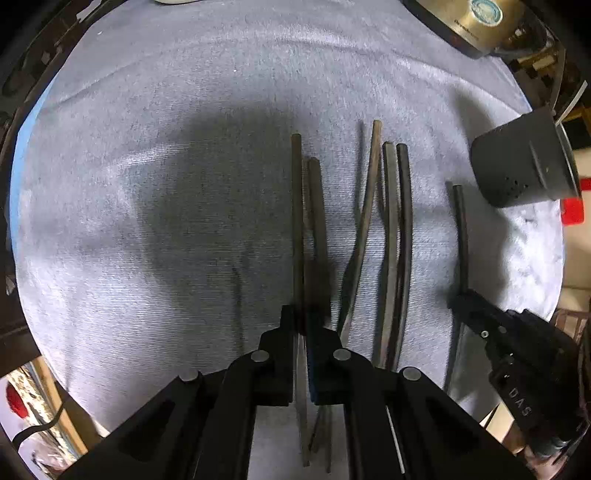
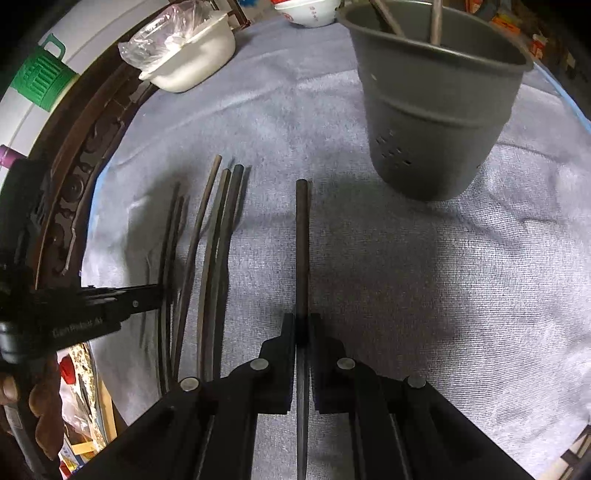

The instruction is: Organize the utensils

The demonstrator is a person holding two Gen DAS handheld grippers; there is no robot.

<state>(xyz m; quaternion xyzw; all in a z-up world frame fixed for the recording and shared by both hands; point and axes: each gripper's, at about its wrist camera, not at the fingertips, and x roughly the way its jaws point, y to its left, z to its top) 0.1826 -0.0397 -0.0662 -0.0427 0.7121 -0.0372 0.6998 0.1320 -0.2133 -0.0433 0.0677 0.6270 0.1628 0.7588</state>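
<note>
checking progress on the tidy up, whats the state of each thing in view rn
left tool: shut on a chopstick pair lying on the towel
right tool: shut on single chopstick
three loose chopsticks: lying flat on towel, untouched
grey holder: upright, two chopsticks already standing in it
towel: spread flat, slightly wrinkled
white bowl: upright, plastic wrap inside

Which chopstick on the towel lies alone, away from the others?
The chopstick in the right tongs, nearest the gray cup; the others lie bunched together.
</note>
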